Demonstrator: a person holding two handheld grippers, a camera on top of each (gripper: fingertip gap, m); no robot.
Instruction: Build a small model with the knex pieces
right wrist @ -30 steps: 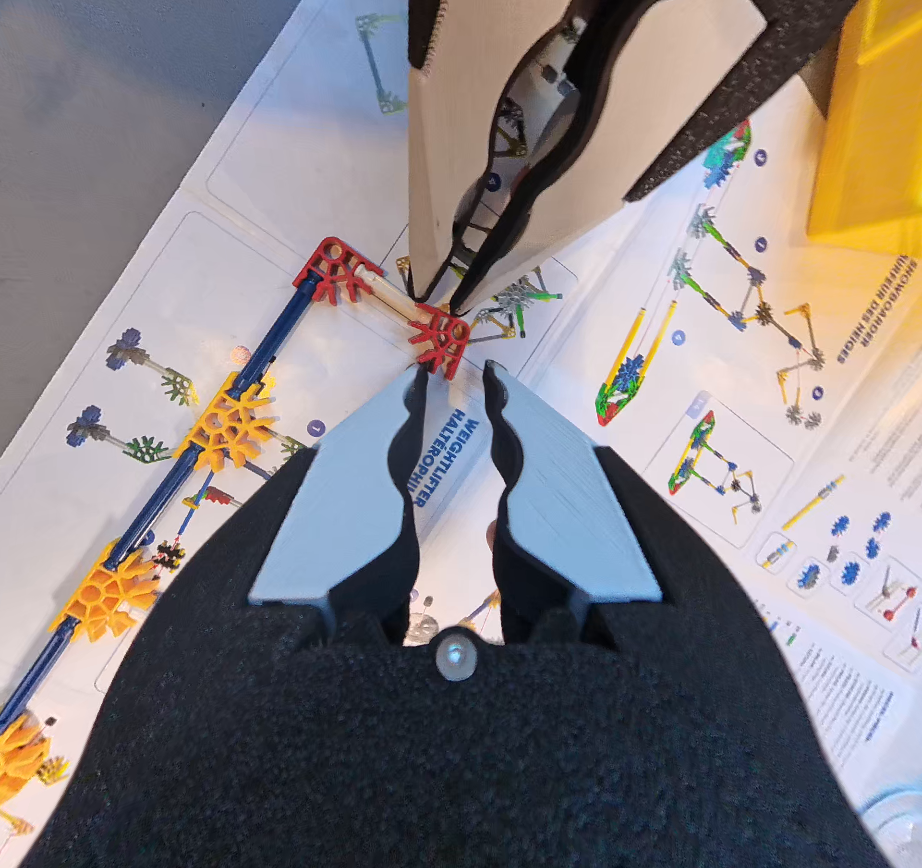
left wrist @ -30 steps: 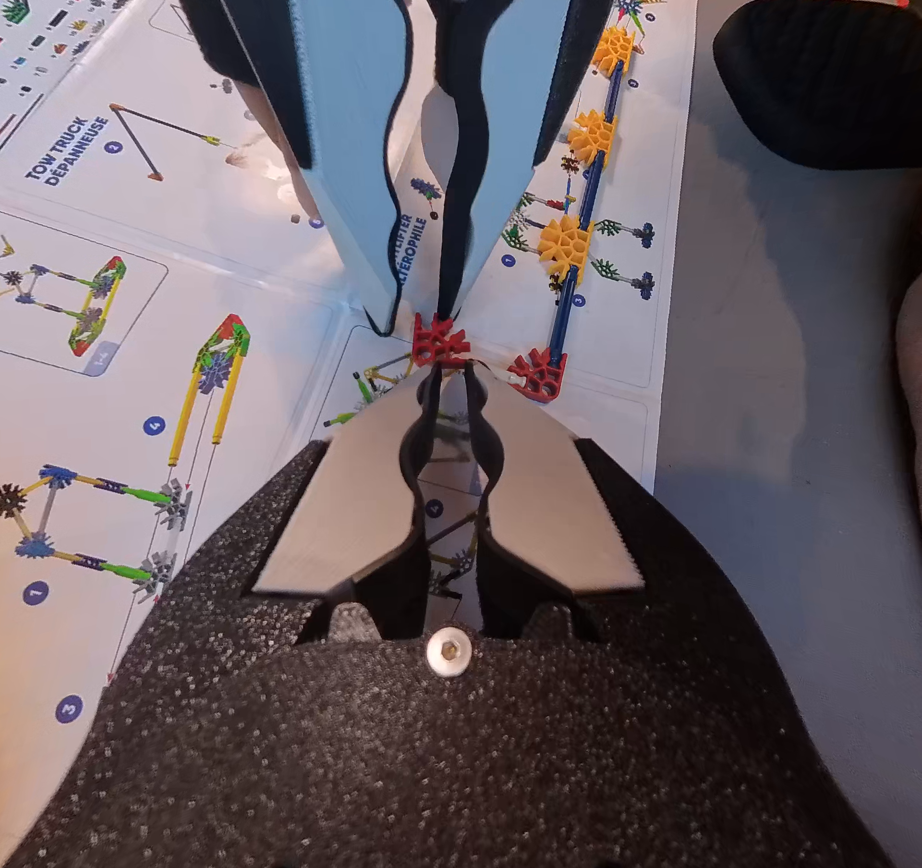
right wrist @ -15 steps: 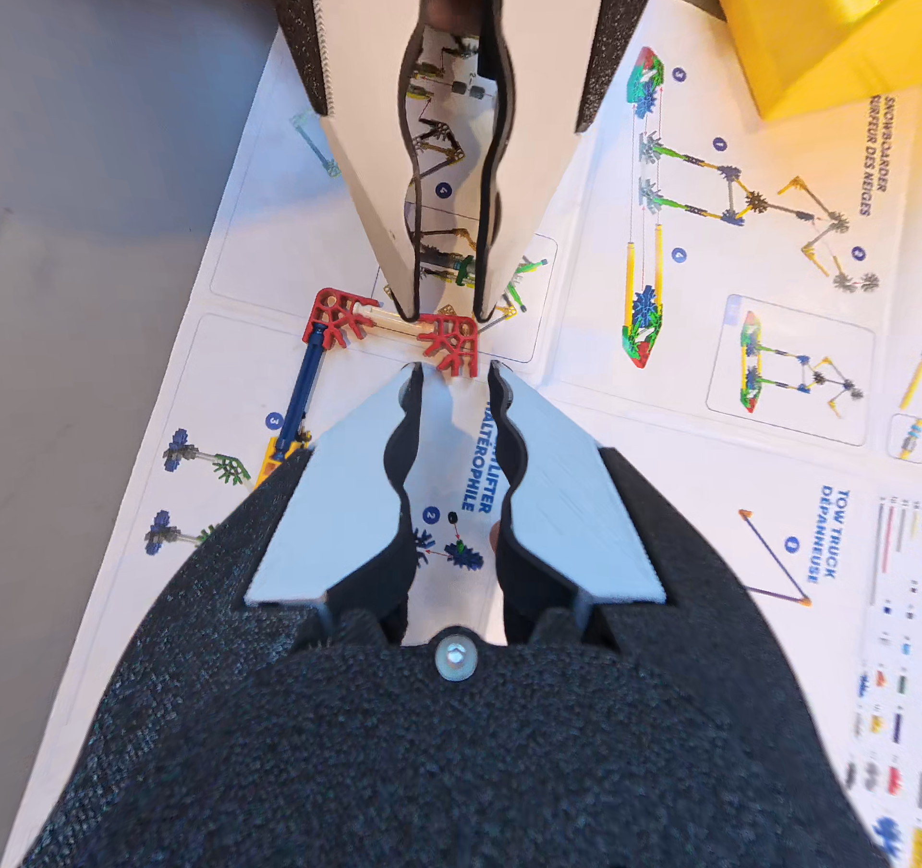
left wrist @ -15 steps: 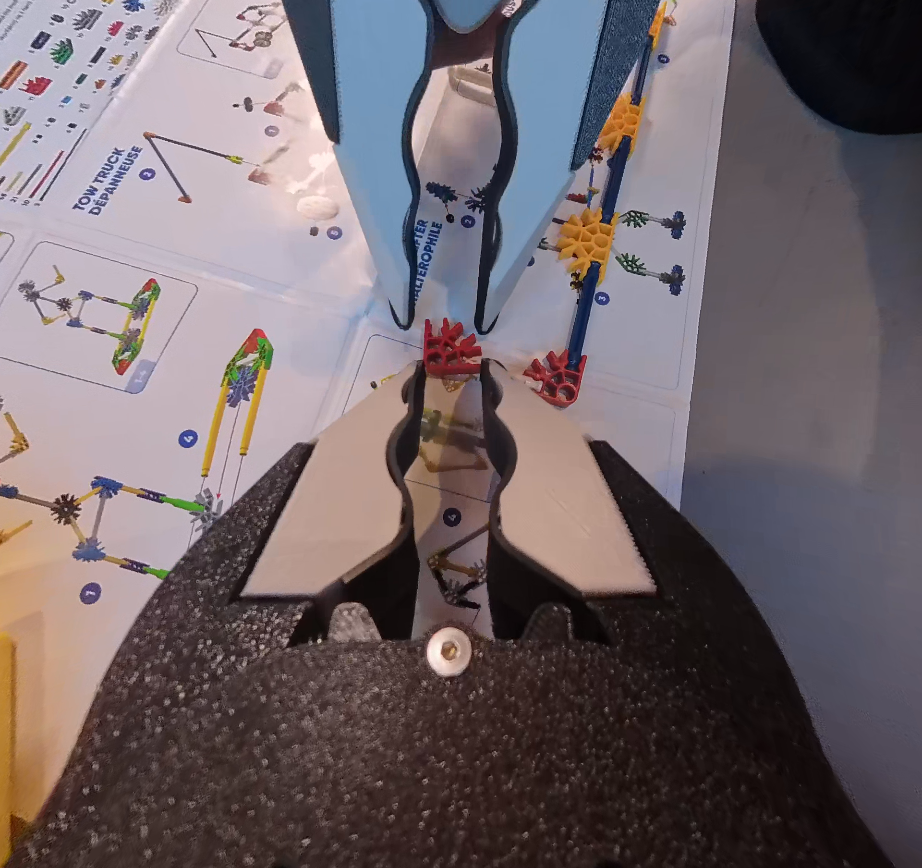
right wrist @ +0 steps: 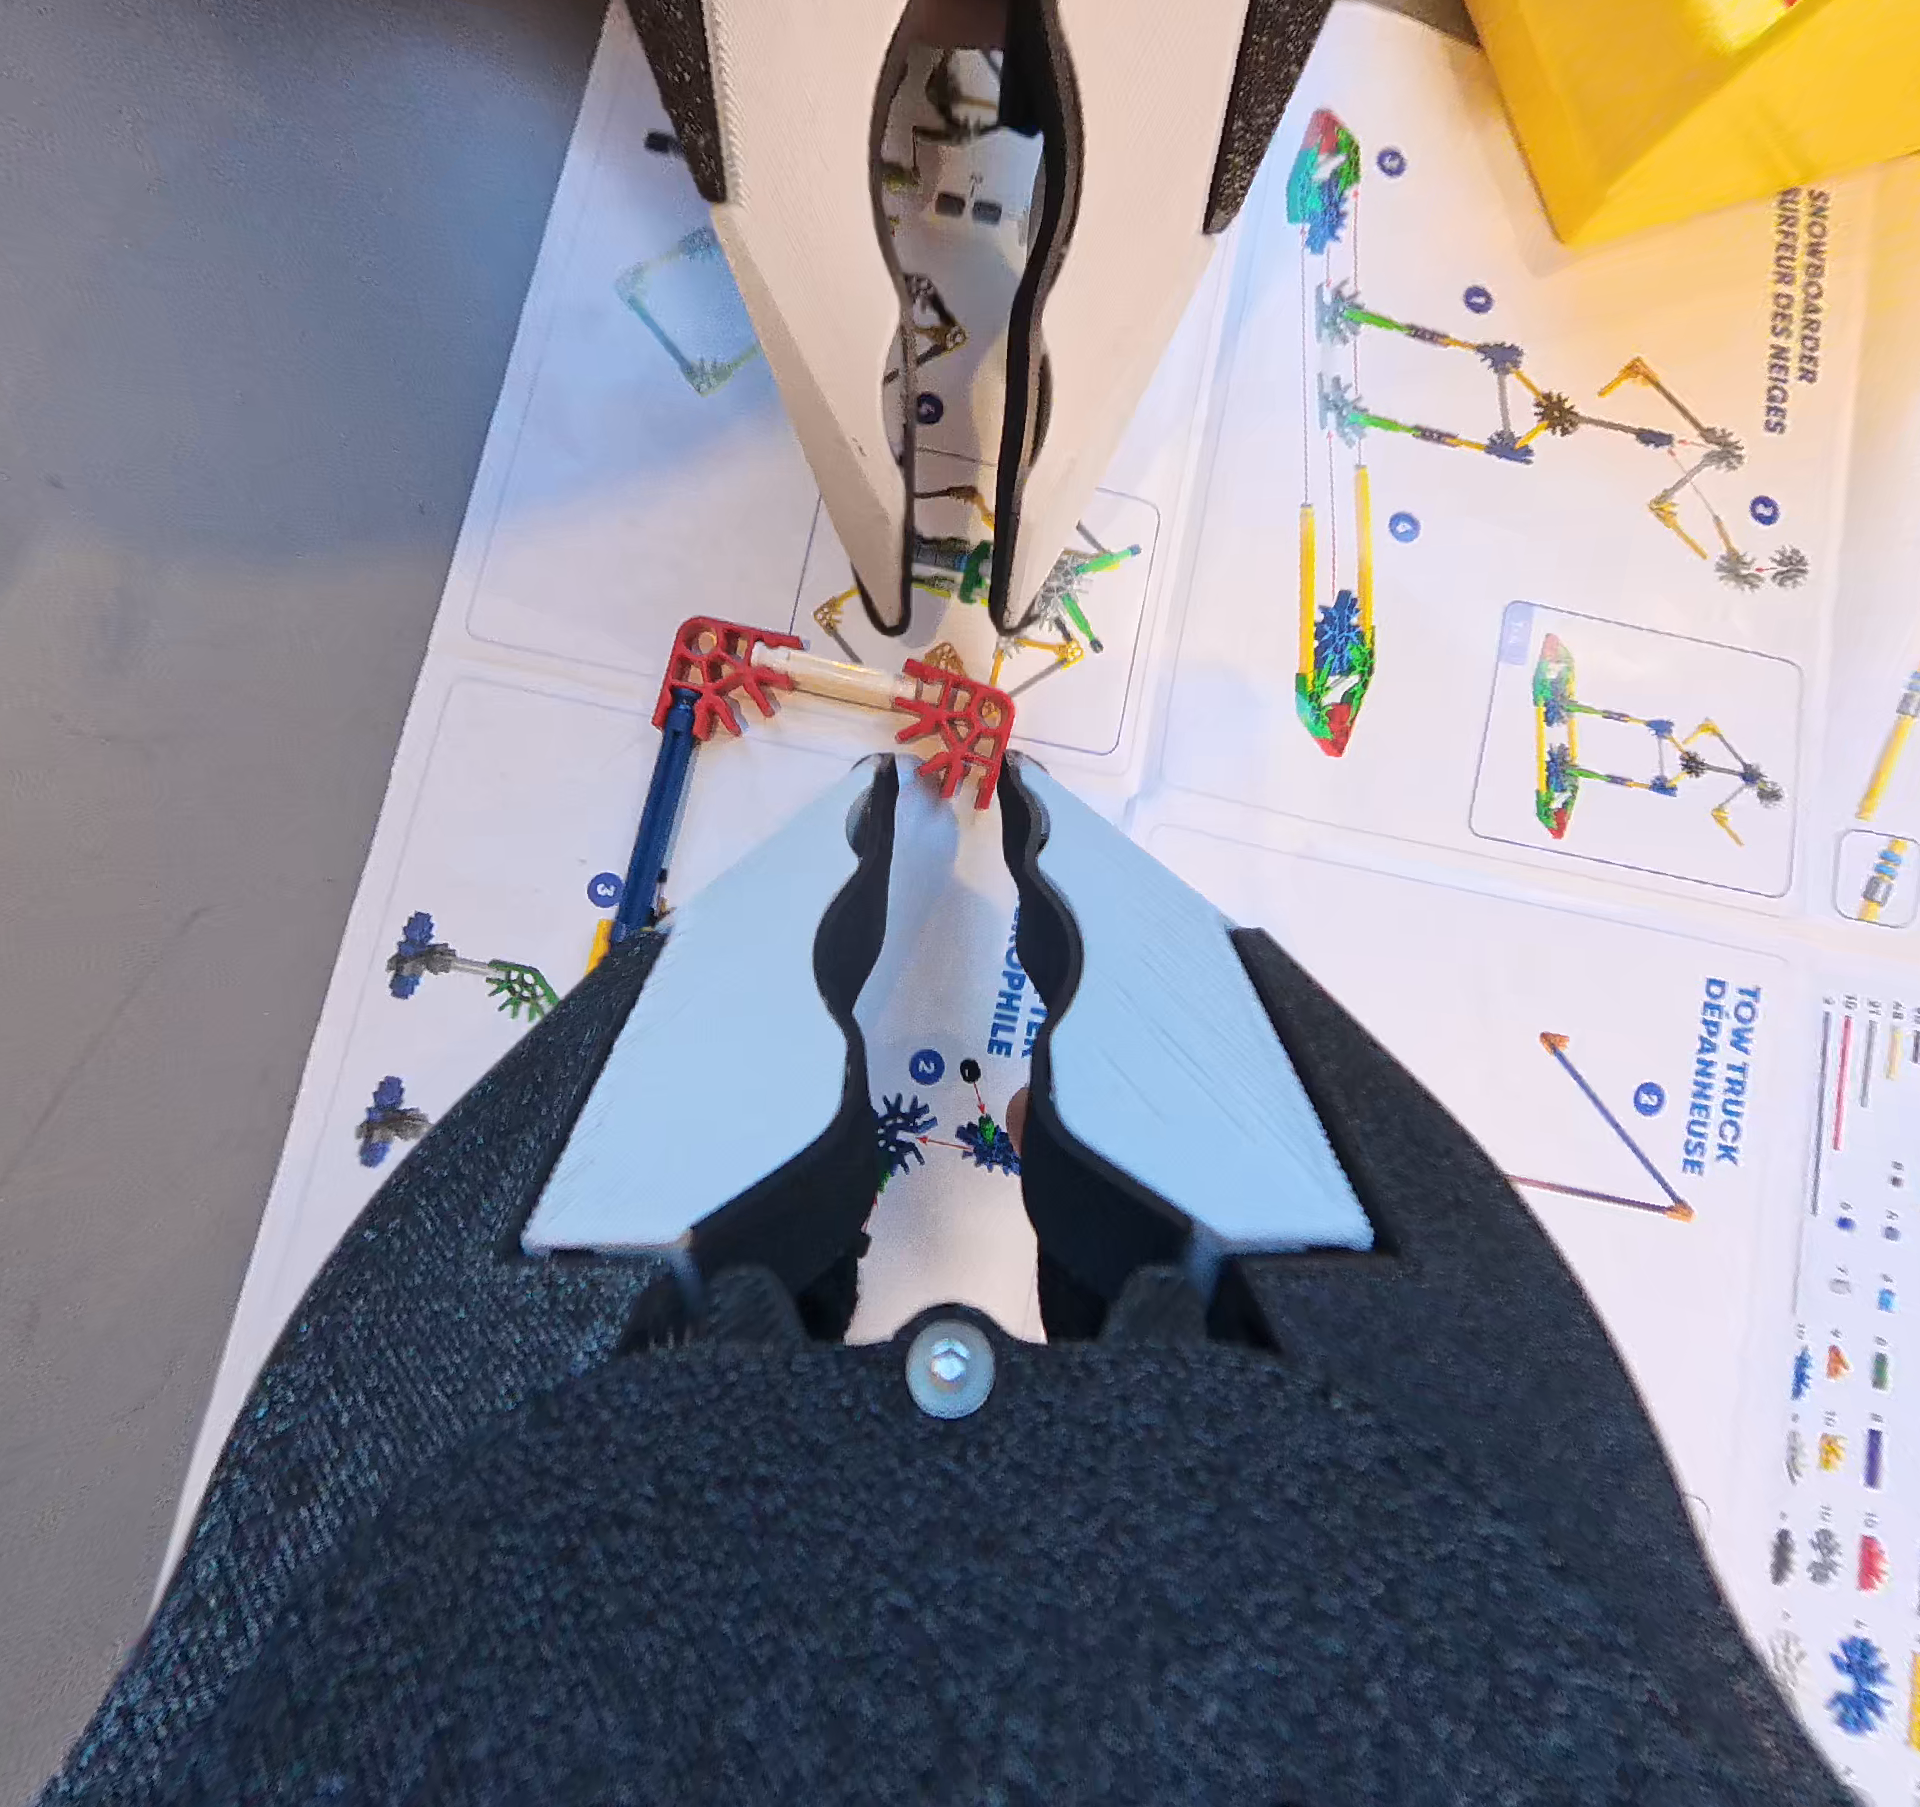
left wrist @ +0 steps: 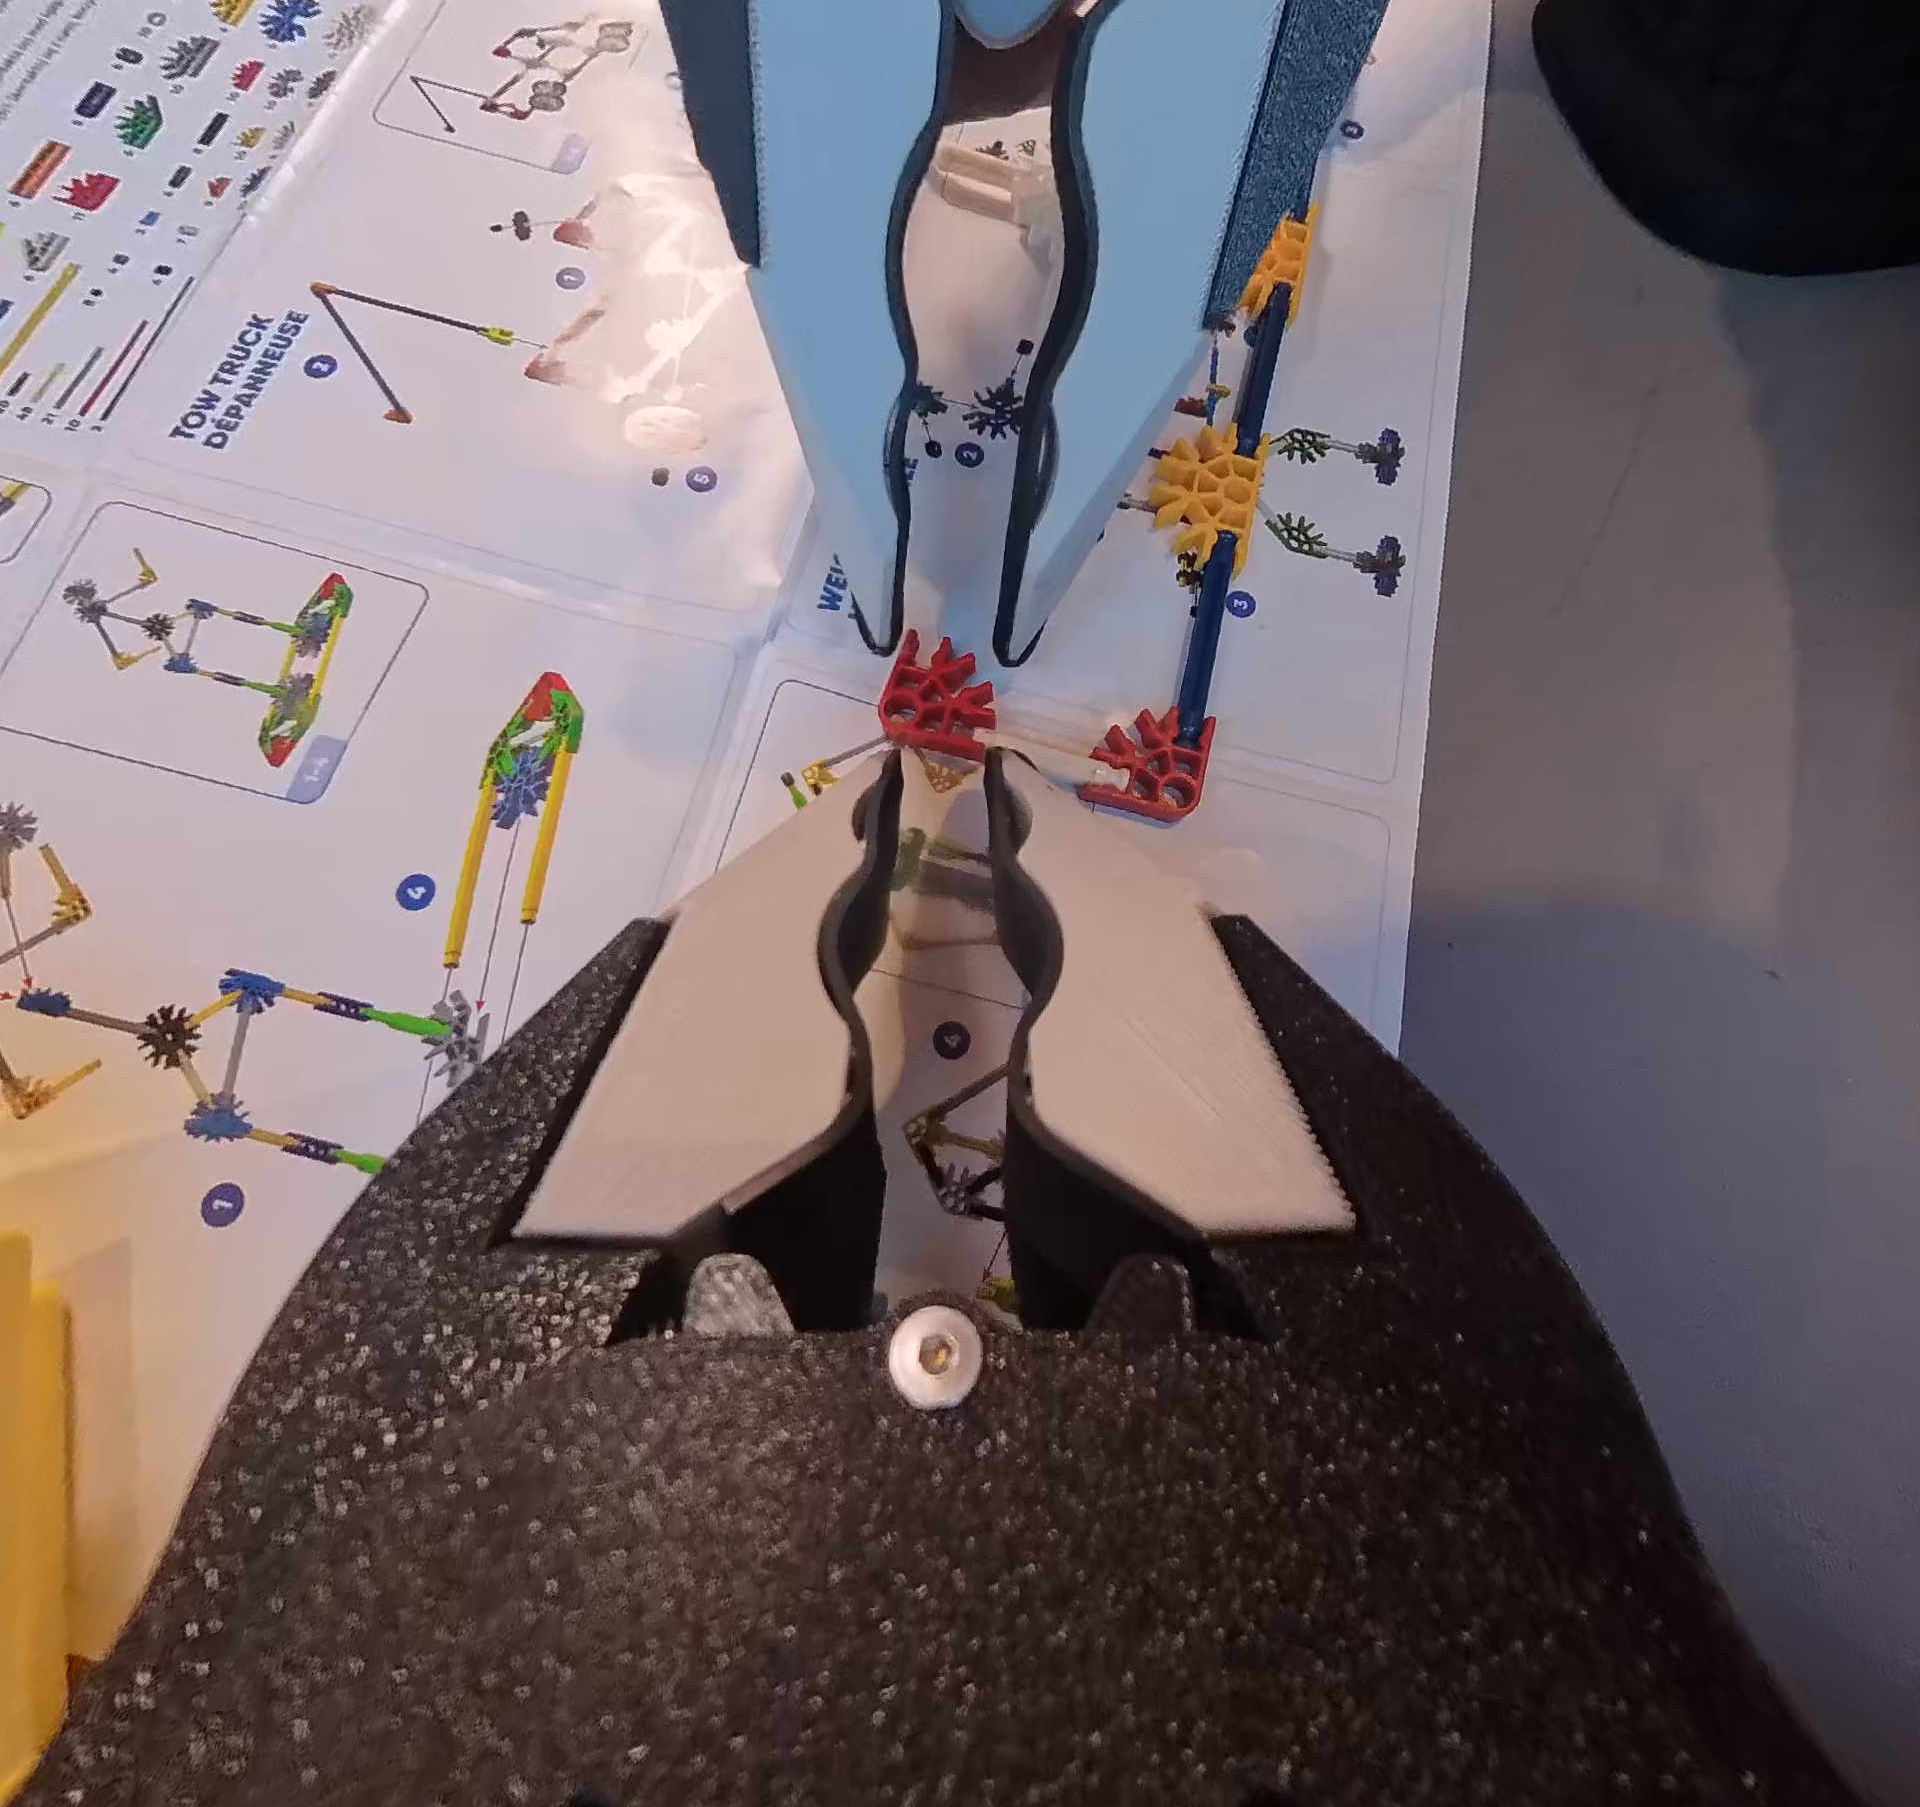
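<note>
left gripper [left wrist: 938,765]: part open, empty, tips beside red connector [left wrist: 936,703]
right gripper [right wrist: 945,770]: part open, empty too
handling: probably light, stiff plastic; pinch flat faces

hobby or toy-building table, home or lab cannot tell; grey tabletop [left wrist: 1662,926] at right of left wrist view; large printed instruction sheet [left wrist: 312,718] with coloured model diagrams fills centre and left; yellow parts bin [right wrist: 1662,74] in upper right of right wrist view; rod-and-connector toy build [right wrist: 831,697] lies on sheet
</note>
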